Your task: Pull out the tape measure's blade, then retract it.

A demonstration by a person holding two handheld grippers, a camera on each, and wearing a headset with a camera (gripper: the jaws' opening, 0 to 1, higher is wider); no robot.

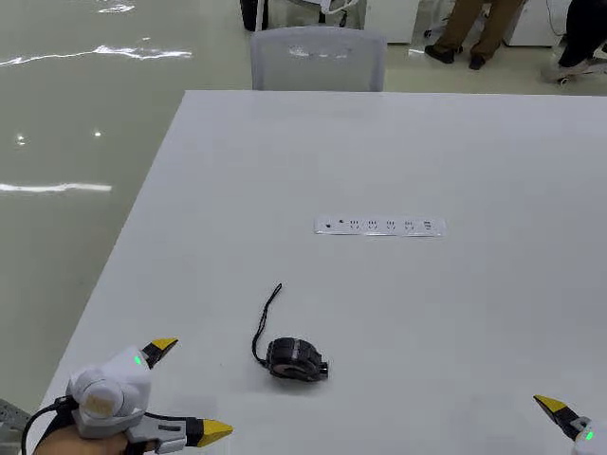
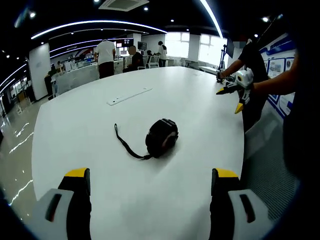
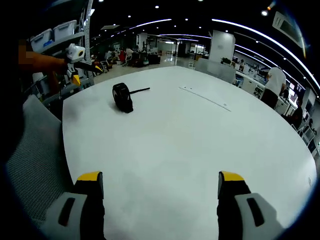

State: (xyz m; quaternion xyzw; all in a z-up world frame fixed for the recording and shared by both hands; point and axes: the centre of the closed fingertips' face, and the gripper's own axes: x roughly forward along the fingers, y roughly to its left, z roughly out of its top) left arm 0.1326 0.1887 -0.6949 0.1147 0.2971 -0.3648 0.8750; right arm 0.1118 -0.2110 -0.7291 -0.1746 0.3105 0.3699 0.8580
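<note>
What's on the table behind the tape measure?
Its black strap trails back from the tape measure; farther back a socket strip lies on the table. Whatever lies under its body is hidden.

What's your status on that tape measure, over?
Left gripper open, right gripper open, both off the tape measure. Blade in, strap lying loose. Nothing in the way.

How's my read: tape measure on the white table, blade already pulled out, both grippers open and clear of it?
Not the blade: the left gripper view shows the tape measure closed, only its strap trailing on the table. The left gripper and right gripper are open and clear.
</note>
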